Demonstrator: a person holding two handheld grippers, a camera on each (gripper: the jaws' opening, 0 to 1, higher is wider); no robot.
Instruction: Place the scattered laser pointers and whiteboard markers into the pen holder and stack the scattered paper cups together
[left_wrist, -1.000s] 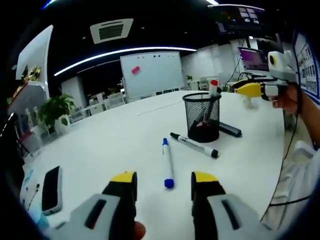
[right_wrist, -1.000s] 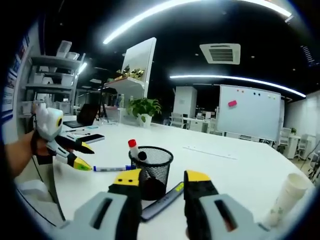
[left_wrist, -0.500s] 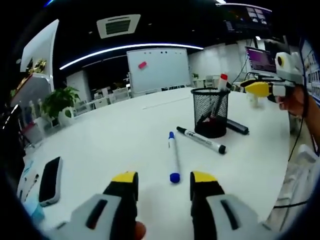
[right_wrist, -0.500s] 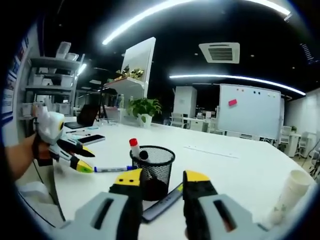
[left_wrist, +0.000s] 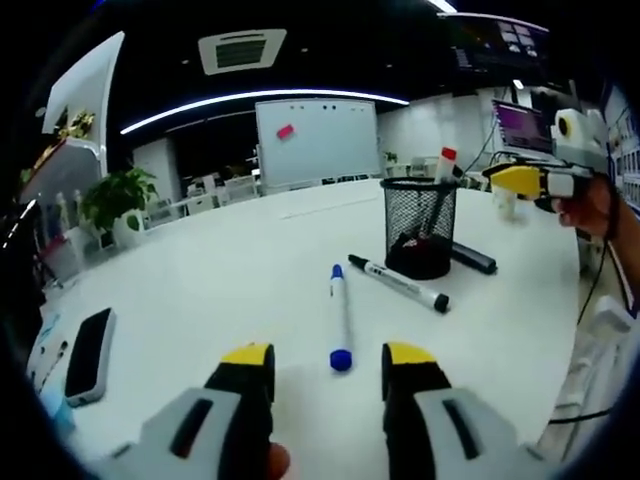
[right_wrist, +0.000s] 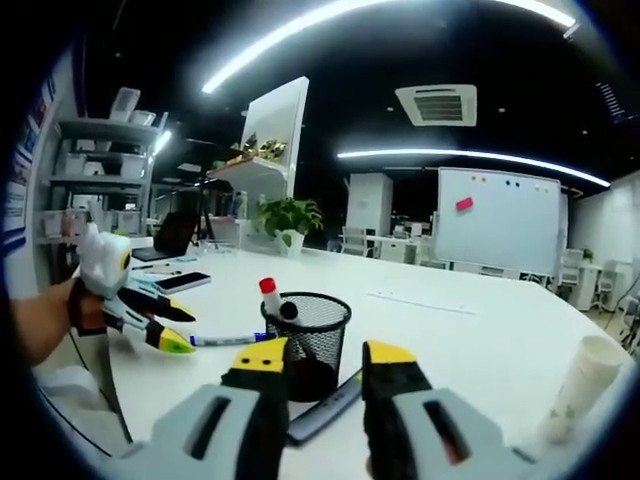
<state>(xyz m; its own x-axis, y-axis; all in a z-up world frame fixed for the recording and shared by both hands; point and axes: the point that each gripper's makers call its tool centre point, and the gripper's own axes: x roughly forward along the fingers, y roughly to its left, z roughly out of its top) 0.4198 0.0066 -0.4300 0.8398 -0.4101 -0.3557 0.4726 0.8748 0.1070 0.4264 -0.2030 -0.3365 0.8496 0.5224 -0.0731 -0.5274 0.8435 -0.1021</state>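
The blue-capped marker (left_wrist: 340, 318) is lying flat on the white table (left_wrist: 220, 290), dead ahead of my left gripper (left_wrist: 328, 362), its cap end nearest the jaws and its barrel running away from me, almost in line with them. That's the relation I care about: to clamp across the barrel I reckon I'd want to come straight down with the jaws straddling it, no big roll needed. The left jaws are spread apart with nothing between them.

Just beyond it lies a black-capped marker (left_wrist: 398, 284), angled across, its far end near the mesh pen holder (left_wrist: 420, 228). The holder stands upright with a red-capped marker (left_wrist: 444, 166) poking out of it. A dark, flat laser pointer (left_wrist: 472, 258) lies at the foot of the holder on its far side.

From the right gripper view, my right gripper (right_wrist: 314, 360) hovers above the table near the holder, jaws parted and empty, with the stack of paper cups (right_wrist: 580, 385) well off to its right. The left tool is clearly closer to the blue marker, so I'd take it with that hand. A phone (left_wrist: 88, 342) sits off at the table's edge.
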